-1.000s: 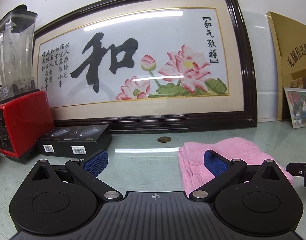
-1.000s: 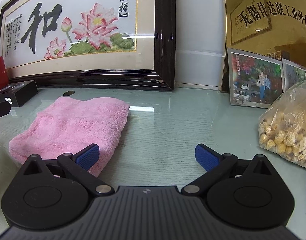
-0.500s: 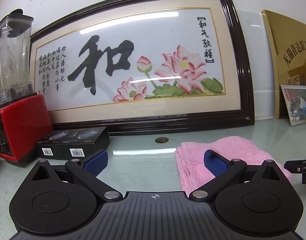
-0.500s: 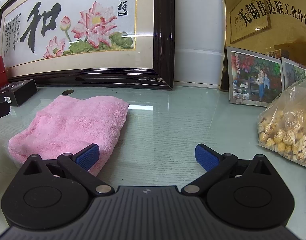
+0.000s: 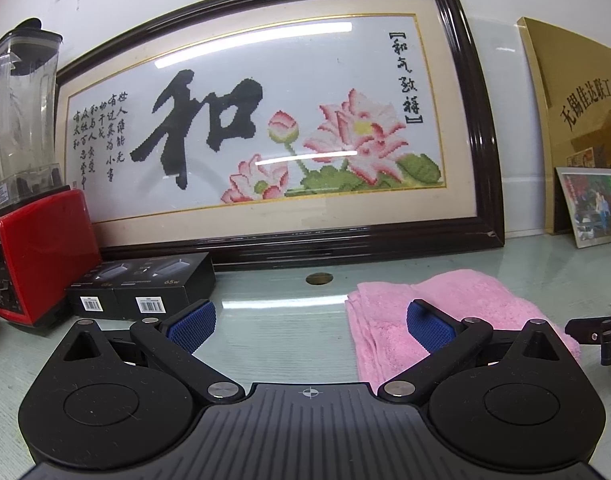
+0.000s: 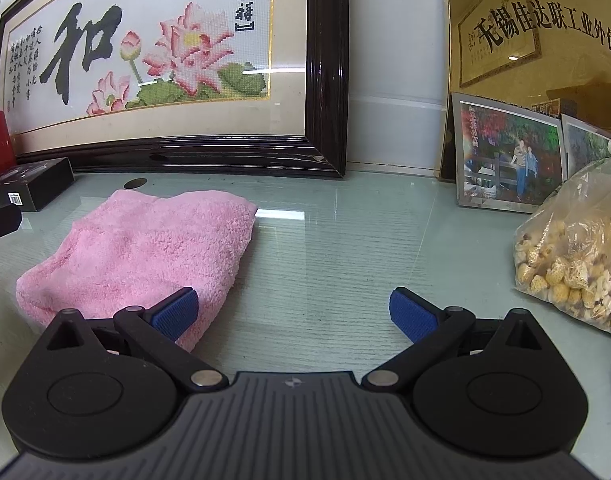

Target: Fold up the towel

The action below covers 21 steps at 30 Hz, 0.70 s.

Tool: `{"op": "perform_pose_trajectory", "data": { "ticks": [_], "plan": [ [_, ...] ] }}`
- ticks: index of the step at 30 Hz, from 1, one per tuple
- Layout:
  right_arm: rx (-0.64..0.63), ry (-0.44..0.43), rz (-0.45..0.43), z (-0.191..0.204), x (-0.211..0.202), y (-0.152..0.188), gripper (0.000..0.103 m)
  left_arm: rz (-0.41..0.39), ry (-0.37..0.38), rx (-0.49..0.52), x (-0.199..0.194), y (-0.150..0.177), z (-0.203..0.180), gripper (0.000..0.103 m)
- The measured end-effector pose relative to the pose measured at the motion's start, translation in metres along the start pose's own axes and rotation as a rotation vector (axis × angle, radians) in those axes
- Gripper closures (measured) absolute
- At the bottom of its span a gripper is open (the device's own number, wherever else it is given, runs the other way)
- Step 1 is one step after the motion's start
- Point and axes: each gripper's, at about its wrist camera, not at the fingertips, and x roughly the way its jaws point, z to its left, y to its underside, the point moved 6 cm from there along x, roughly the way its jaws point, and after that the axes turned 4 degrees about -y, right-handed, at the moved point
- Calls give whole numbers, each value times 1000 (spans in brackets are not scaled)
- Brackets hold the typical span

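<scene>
A pink towel (image 5: 457, 304) lies folded into a thick stack on the glass table top, its layered edges facing left in the left wrist view. My left gripper (image 5: 311, 326) is open, its right pad over the towel's near left part, nothing held. In the right wrist view the same pink towel (image 6: 145, 248) lies ahead on the left. My right gripper (image 6: 293, 314) is open and empty, its left pad above the towel's near right corner. The tip of the right gripper (image 5: 597, 334) shows at the far right of the left wrist view.
A large framed embroidery (image 5: 265, 132) leans on the wall behind. A red blender (image 5: 29, 216) and black boxes (image 5: 145, 290) stand at the left. Framed photos (image 6: 509, 156) and a plastic bag of snacks (image 6: 573, 260) sit at the right. A gold plaque (image 6: 545, 40) leans behind them.
Both grippers have drawn back slightly from the towel and the left view has tilted up a little. The towel has not moved and both grippers stay open.
</scene>
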Motion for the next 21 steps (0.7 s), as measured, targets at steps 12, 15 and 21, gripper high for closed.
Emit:
{"op": "perform_pose_trajectory", "data": {
  "ticks": [12,15,21],
  "plan": [
    [30,21,48,-8,5,4,1,28,-30,4,3,2,2,0],
    [29,18,60,-8,6,5,1,40,-26,10,4,3,3,0],
    [32,10,77,-9,7,6,1,123,27,-27,-1,16,9,0]
  ]
}}
